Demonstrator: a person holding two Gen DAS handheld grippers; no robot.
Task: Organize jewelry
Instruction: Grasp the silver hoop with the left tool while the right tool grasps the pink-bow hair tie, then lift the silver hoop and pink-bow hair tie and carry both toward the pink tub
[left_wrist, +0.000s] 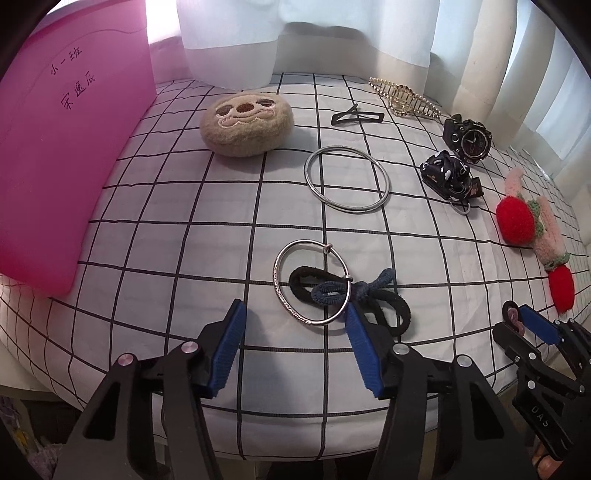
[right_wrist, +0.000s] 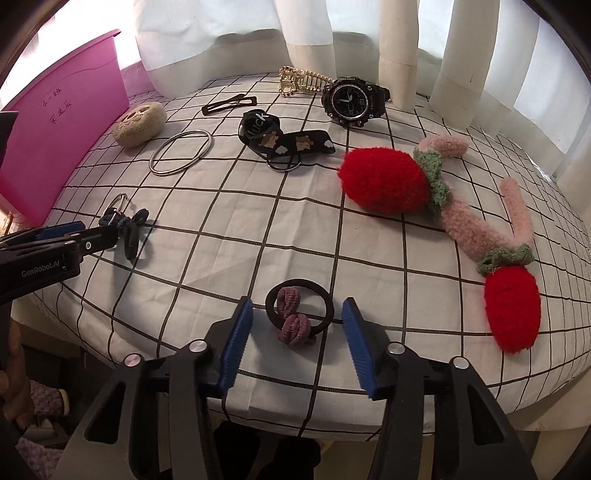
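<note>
Tabletop (left_wrist: 184, 206), checked cloth. Left gripper (left_wrist: 295, 321): jaws half apart, gripping nothing, silver bracelet (left_wrist: 291, 295) and knotted hair ties (left_wrist: 354, 295) lying just ahead. Right gripper (right_wrist: 297, 321): jaws narrow, either side of a black hair tie (right_wrist: 299, 310), pads not touching. Pink bin (left_wrist: 55, 147) at ten o'clock; watch (right_wrist: 351, 99) at twelve.

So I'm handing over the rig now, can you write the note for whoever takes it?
Left gripper: open, empty, just above the thin silver bangle tangled with the black and blue hair ties.
Right gripper: open, straddling the black hair tie with purple knot, pads not touching it.
Done: nothing visibly sorted; the pink bin stands at the table's left.
Left: hair ties, both bangles, clips, watch, strawberry hairband.
</note>
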